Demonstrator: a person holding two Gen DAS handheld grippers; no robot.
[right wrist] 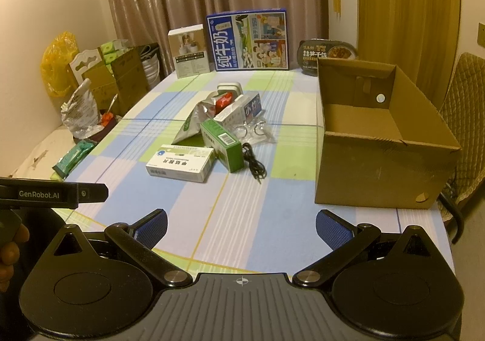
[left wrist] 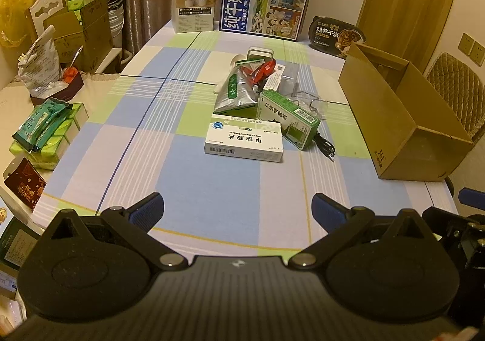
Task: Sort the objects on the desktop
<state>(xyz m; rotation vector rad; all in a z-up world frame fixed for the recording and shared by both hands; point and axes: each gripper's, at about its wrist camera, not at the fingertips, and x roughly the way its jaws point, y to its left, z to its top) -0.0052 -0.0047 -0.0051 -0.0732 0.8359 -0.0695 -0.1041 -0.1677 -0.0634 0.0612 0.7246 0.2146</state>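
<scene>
Cardboard box (right wrist: 385,141) is sitting open and empty on the right side of the checked tablecloth (left wrist: 194,189), w/ the clutter heaped mid-table, well apart from both tools. Left gripper (left wrist: 238,209) and right gripper (right wrist: 241,224) are both hovering over the near edge, jaws spread wide, nothing between them.

Risks as I'm reading it: the pile is interlocked. The green box (left wrist: 288,118) is leaning on the white tablet box (left wrist: 244,141), and the silver pouch (left wrist: 235,92) is lying against the stuff behind, so pulling one item is prob. going to drag or topple its neighbours. The black cable (right wrist: 253,163) is lying loose beside the green box; it's thin and floppy, so it could snag or slip out of the pads. The clear plastic packaging (right wrist: 254,132) is hard to make out, easy to misjudge.

Views: the right wrist cam is showing the box's bare inside; the left cam is only catching its outer wall and rim. The left cam is showing more of the side table's green packs (left wrist: 45,132). The right cam is also catching fingers (right wrist: 12,247) at its left edge.
</scene>
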